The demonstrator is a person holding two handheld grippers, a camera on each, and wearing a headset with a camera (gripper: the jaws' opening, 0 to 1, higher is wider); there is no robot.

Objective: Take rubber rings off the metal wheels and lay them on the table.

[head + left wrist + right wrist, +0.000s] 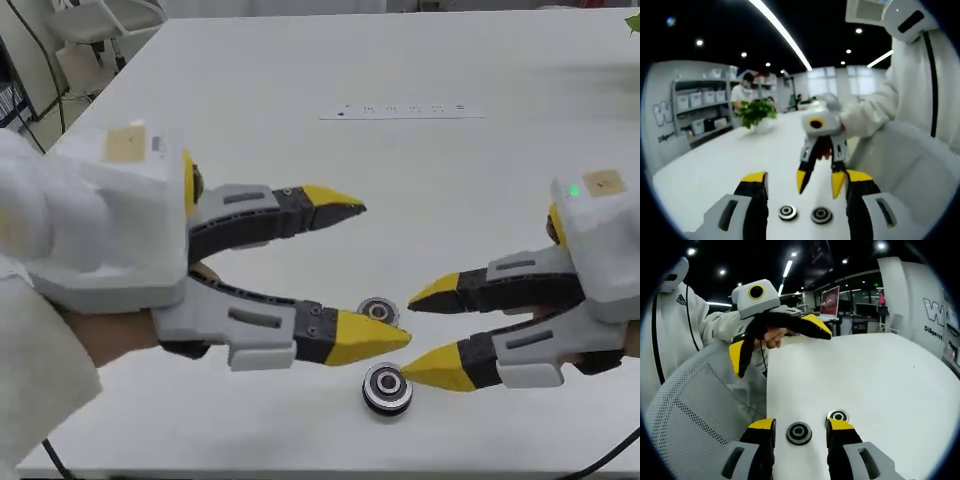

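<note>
Wide table [300, 150], wheels [386, 388] by near edge, left tongs [382, 274], right tongs [408, 335] gaping

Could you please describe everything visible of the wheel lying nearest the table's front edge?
The near wheel is a small round disc lying flat on the white table. A black rubber ring wraps its rim; inside show a silvery metal face and a dark centre. It lies apart from the second wheel behind it. Nothing touches it: the open right tongs hover beside it, their tips flanking it in the right gripper view.
</note>
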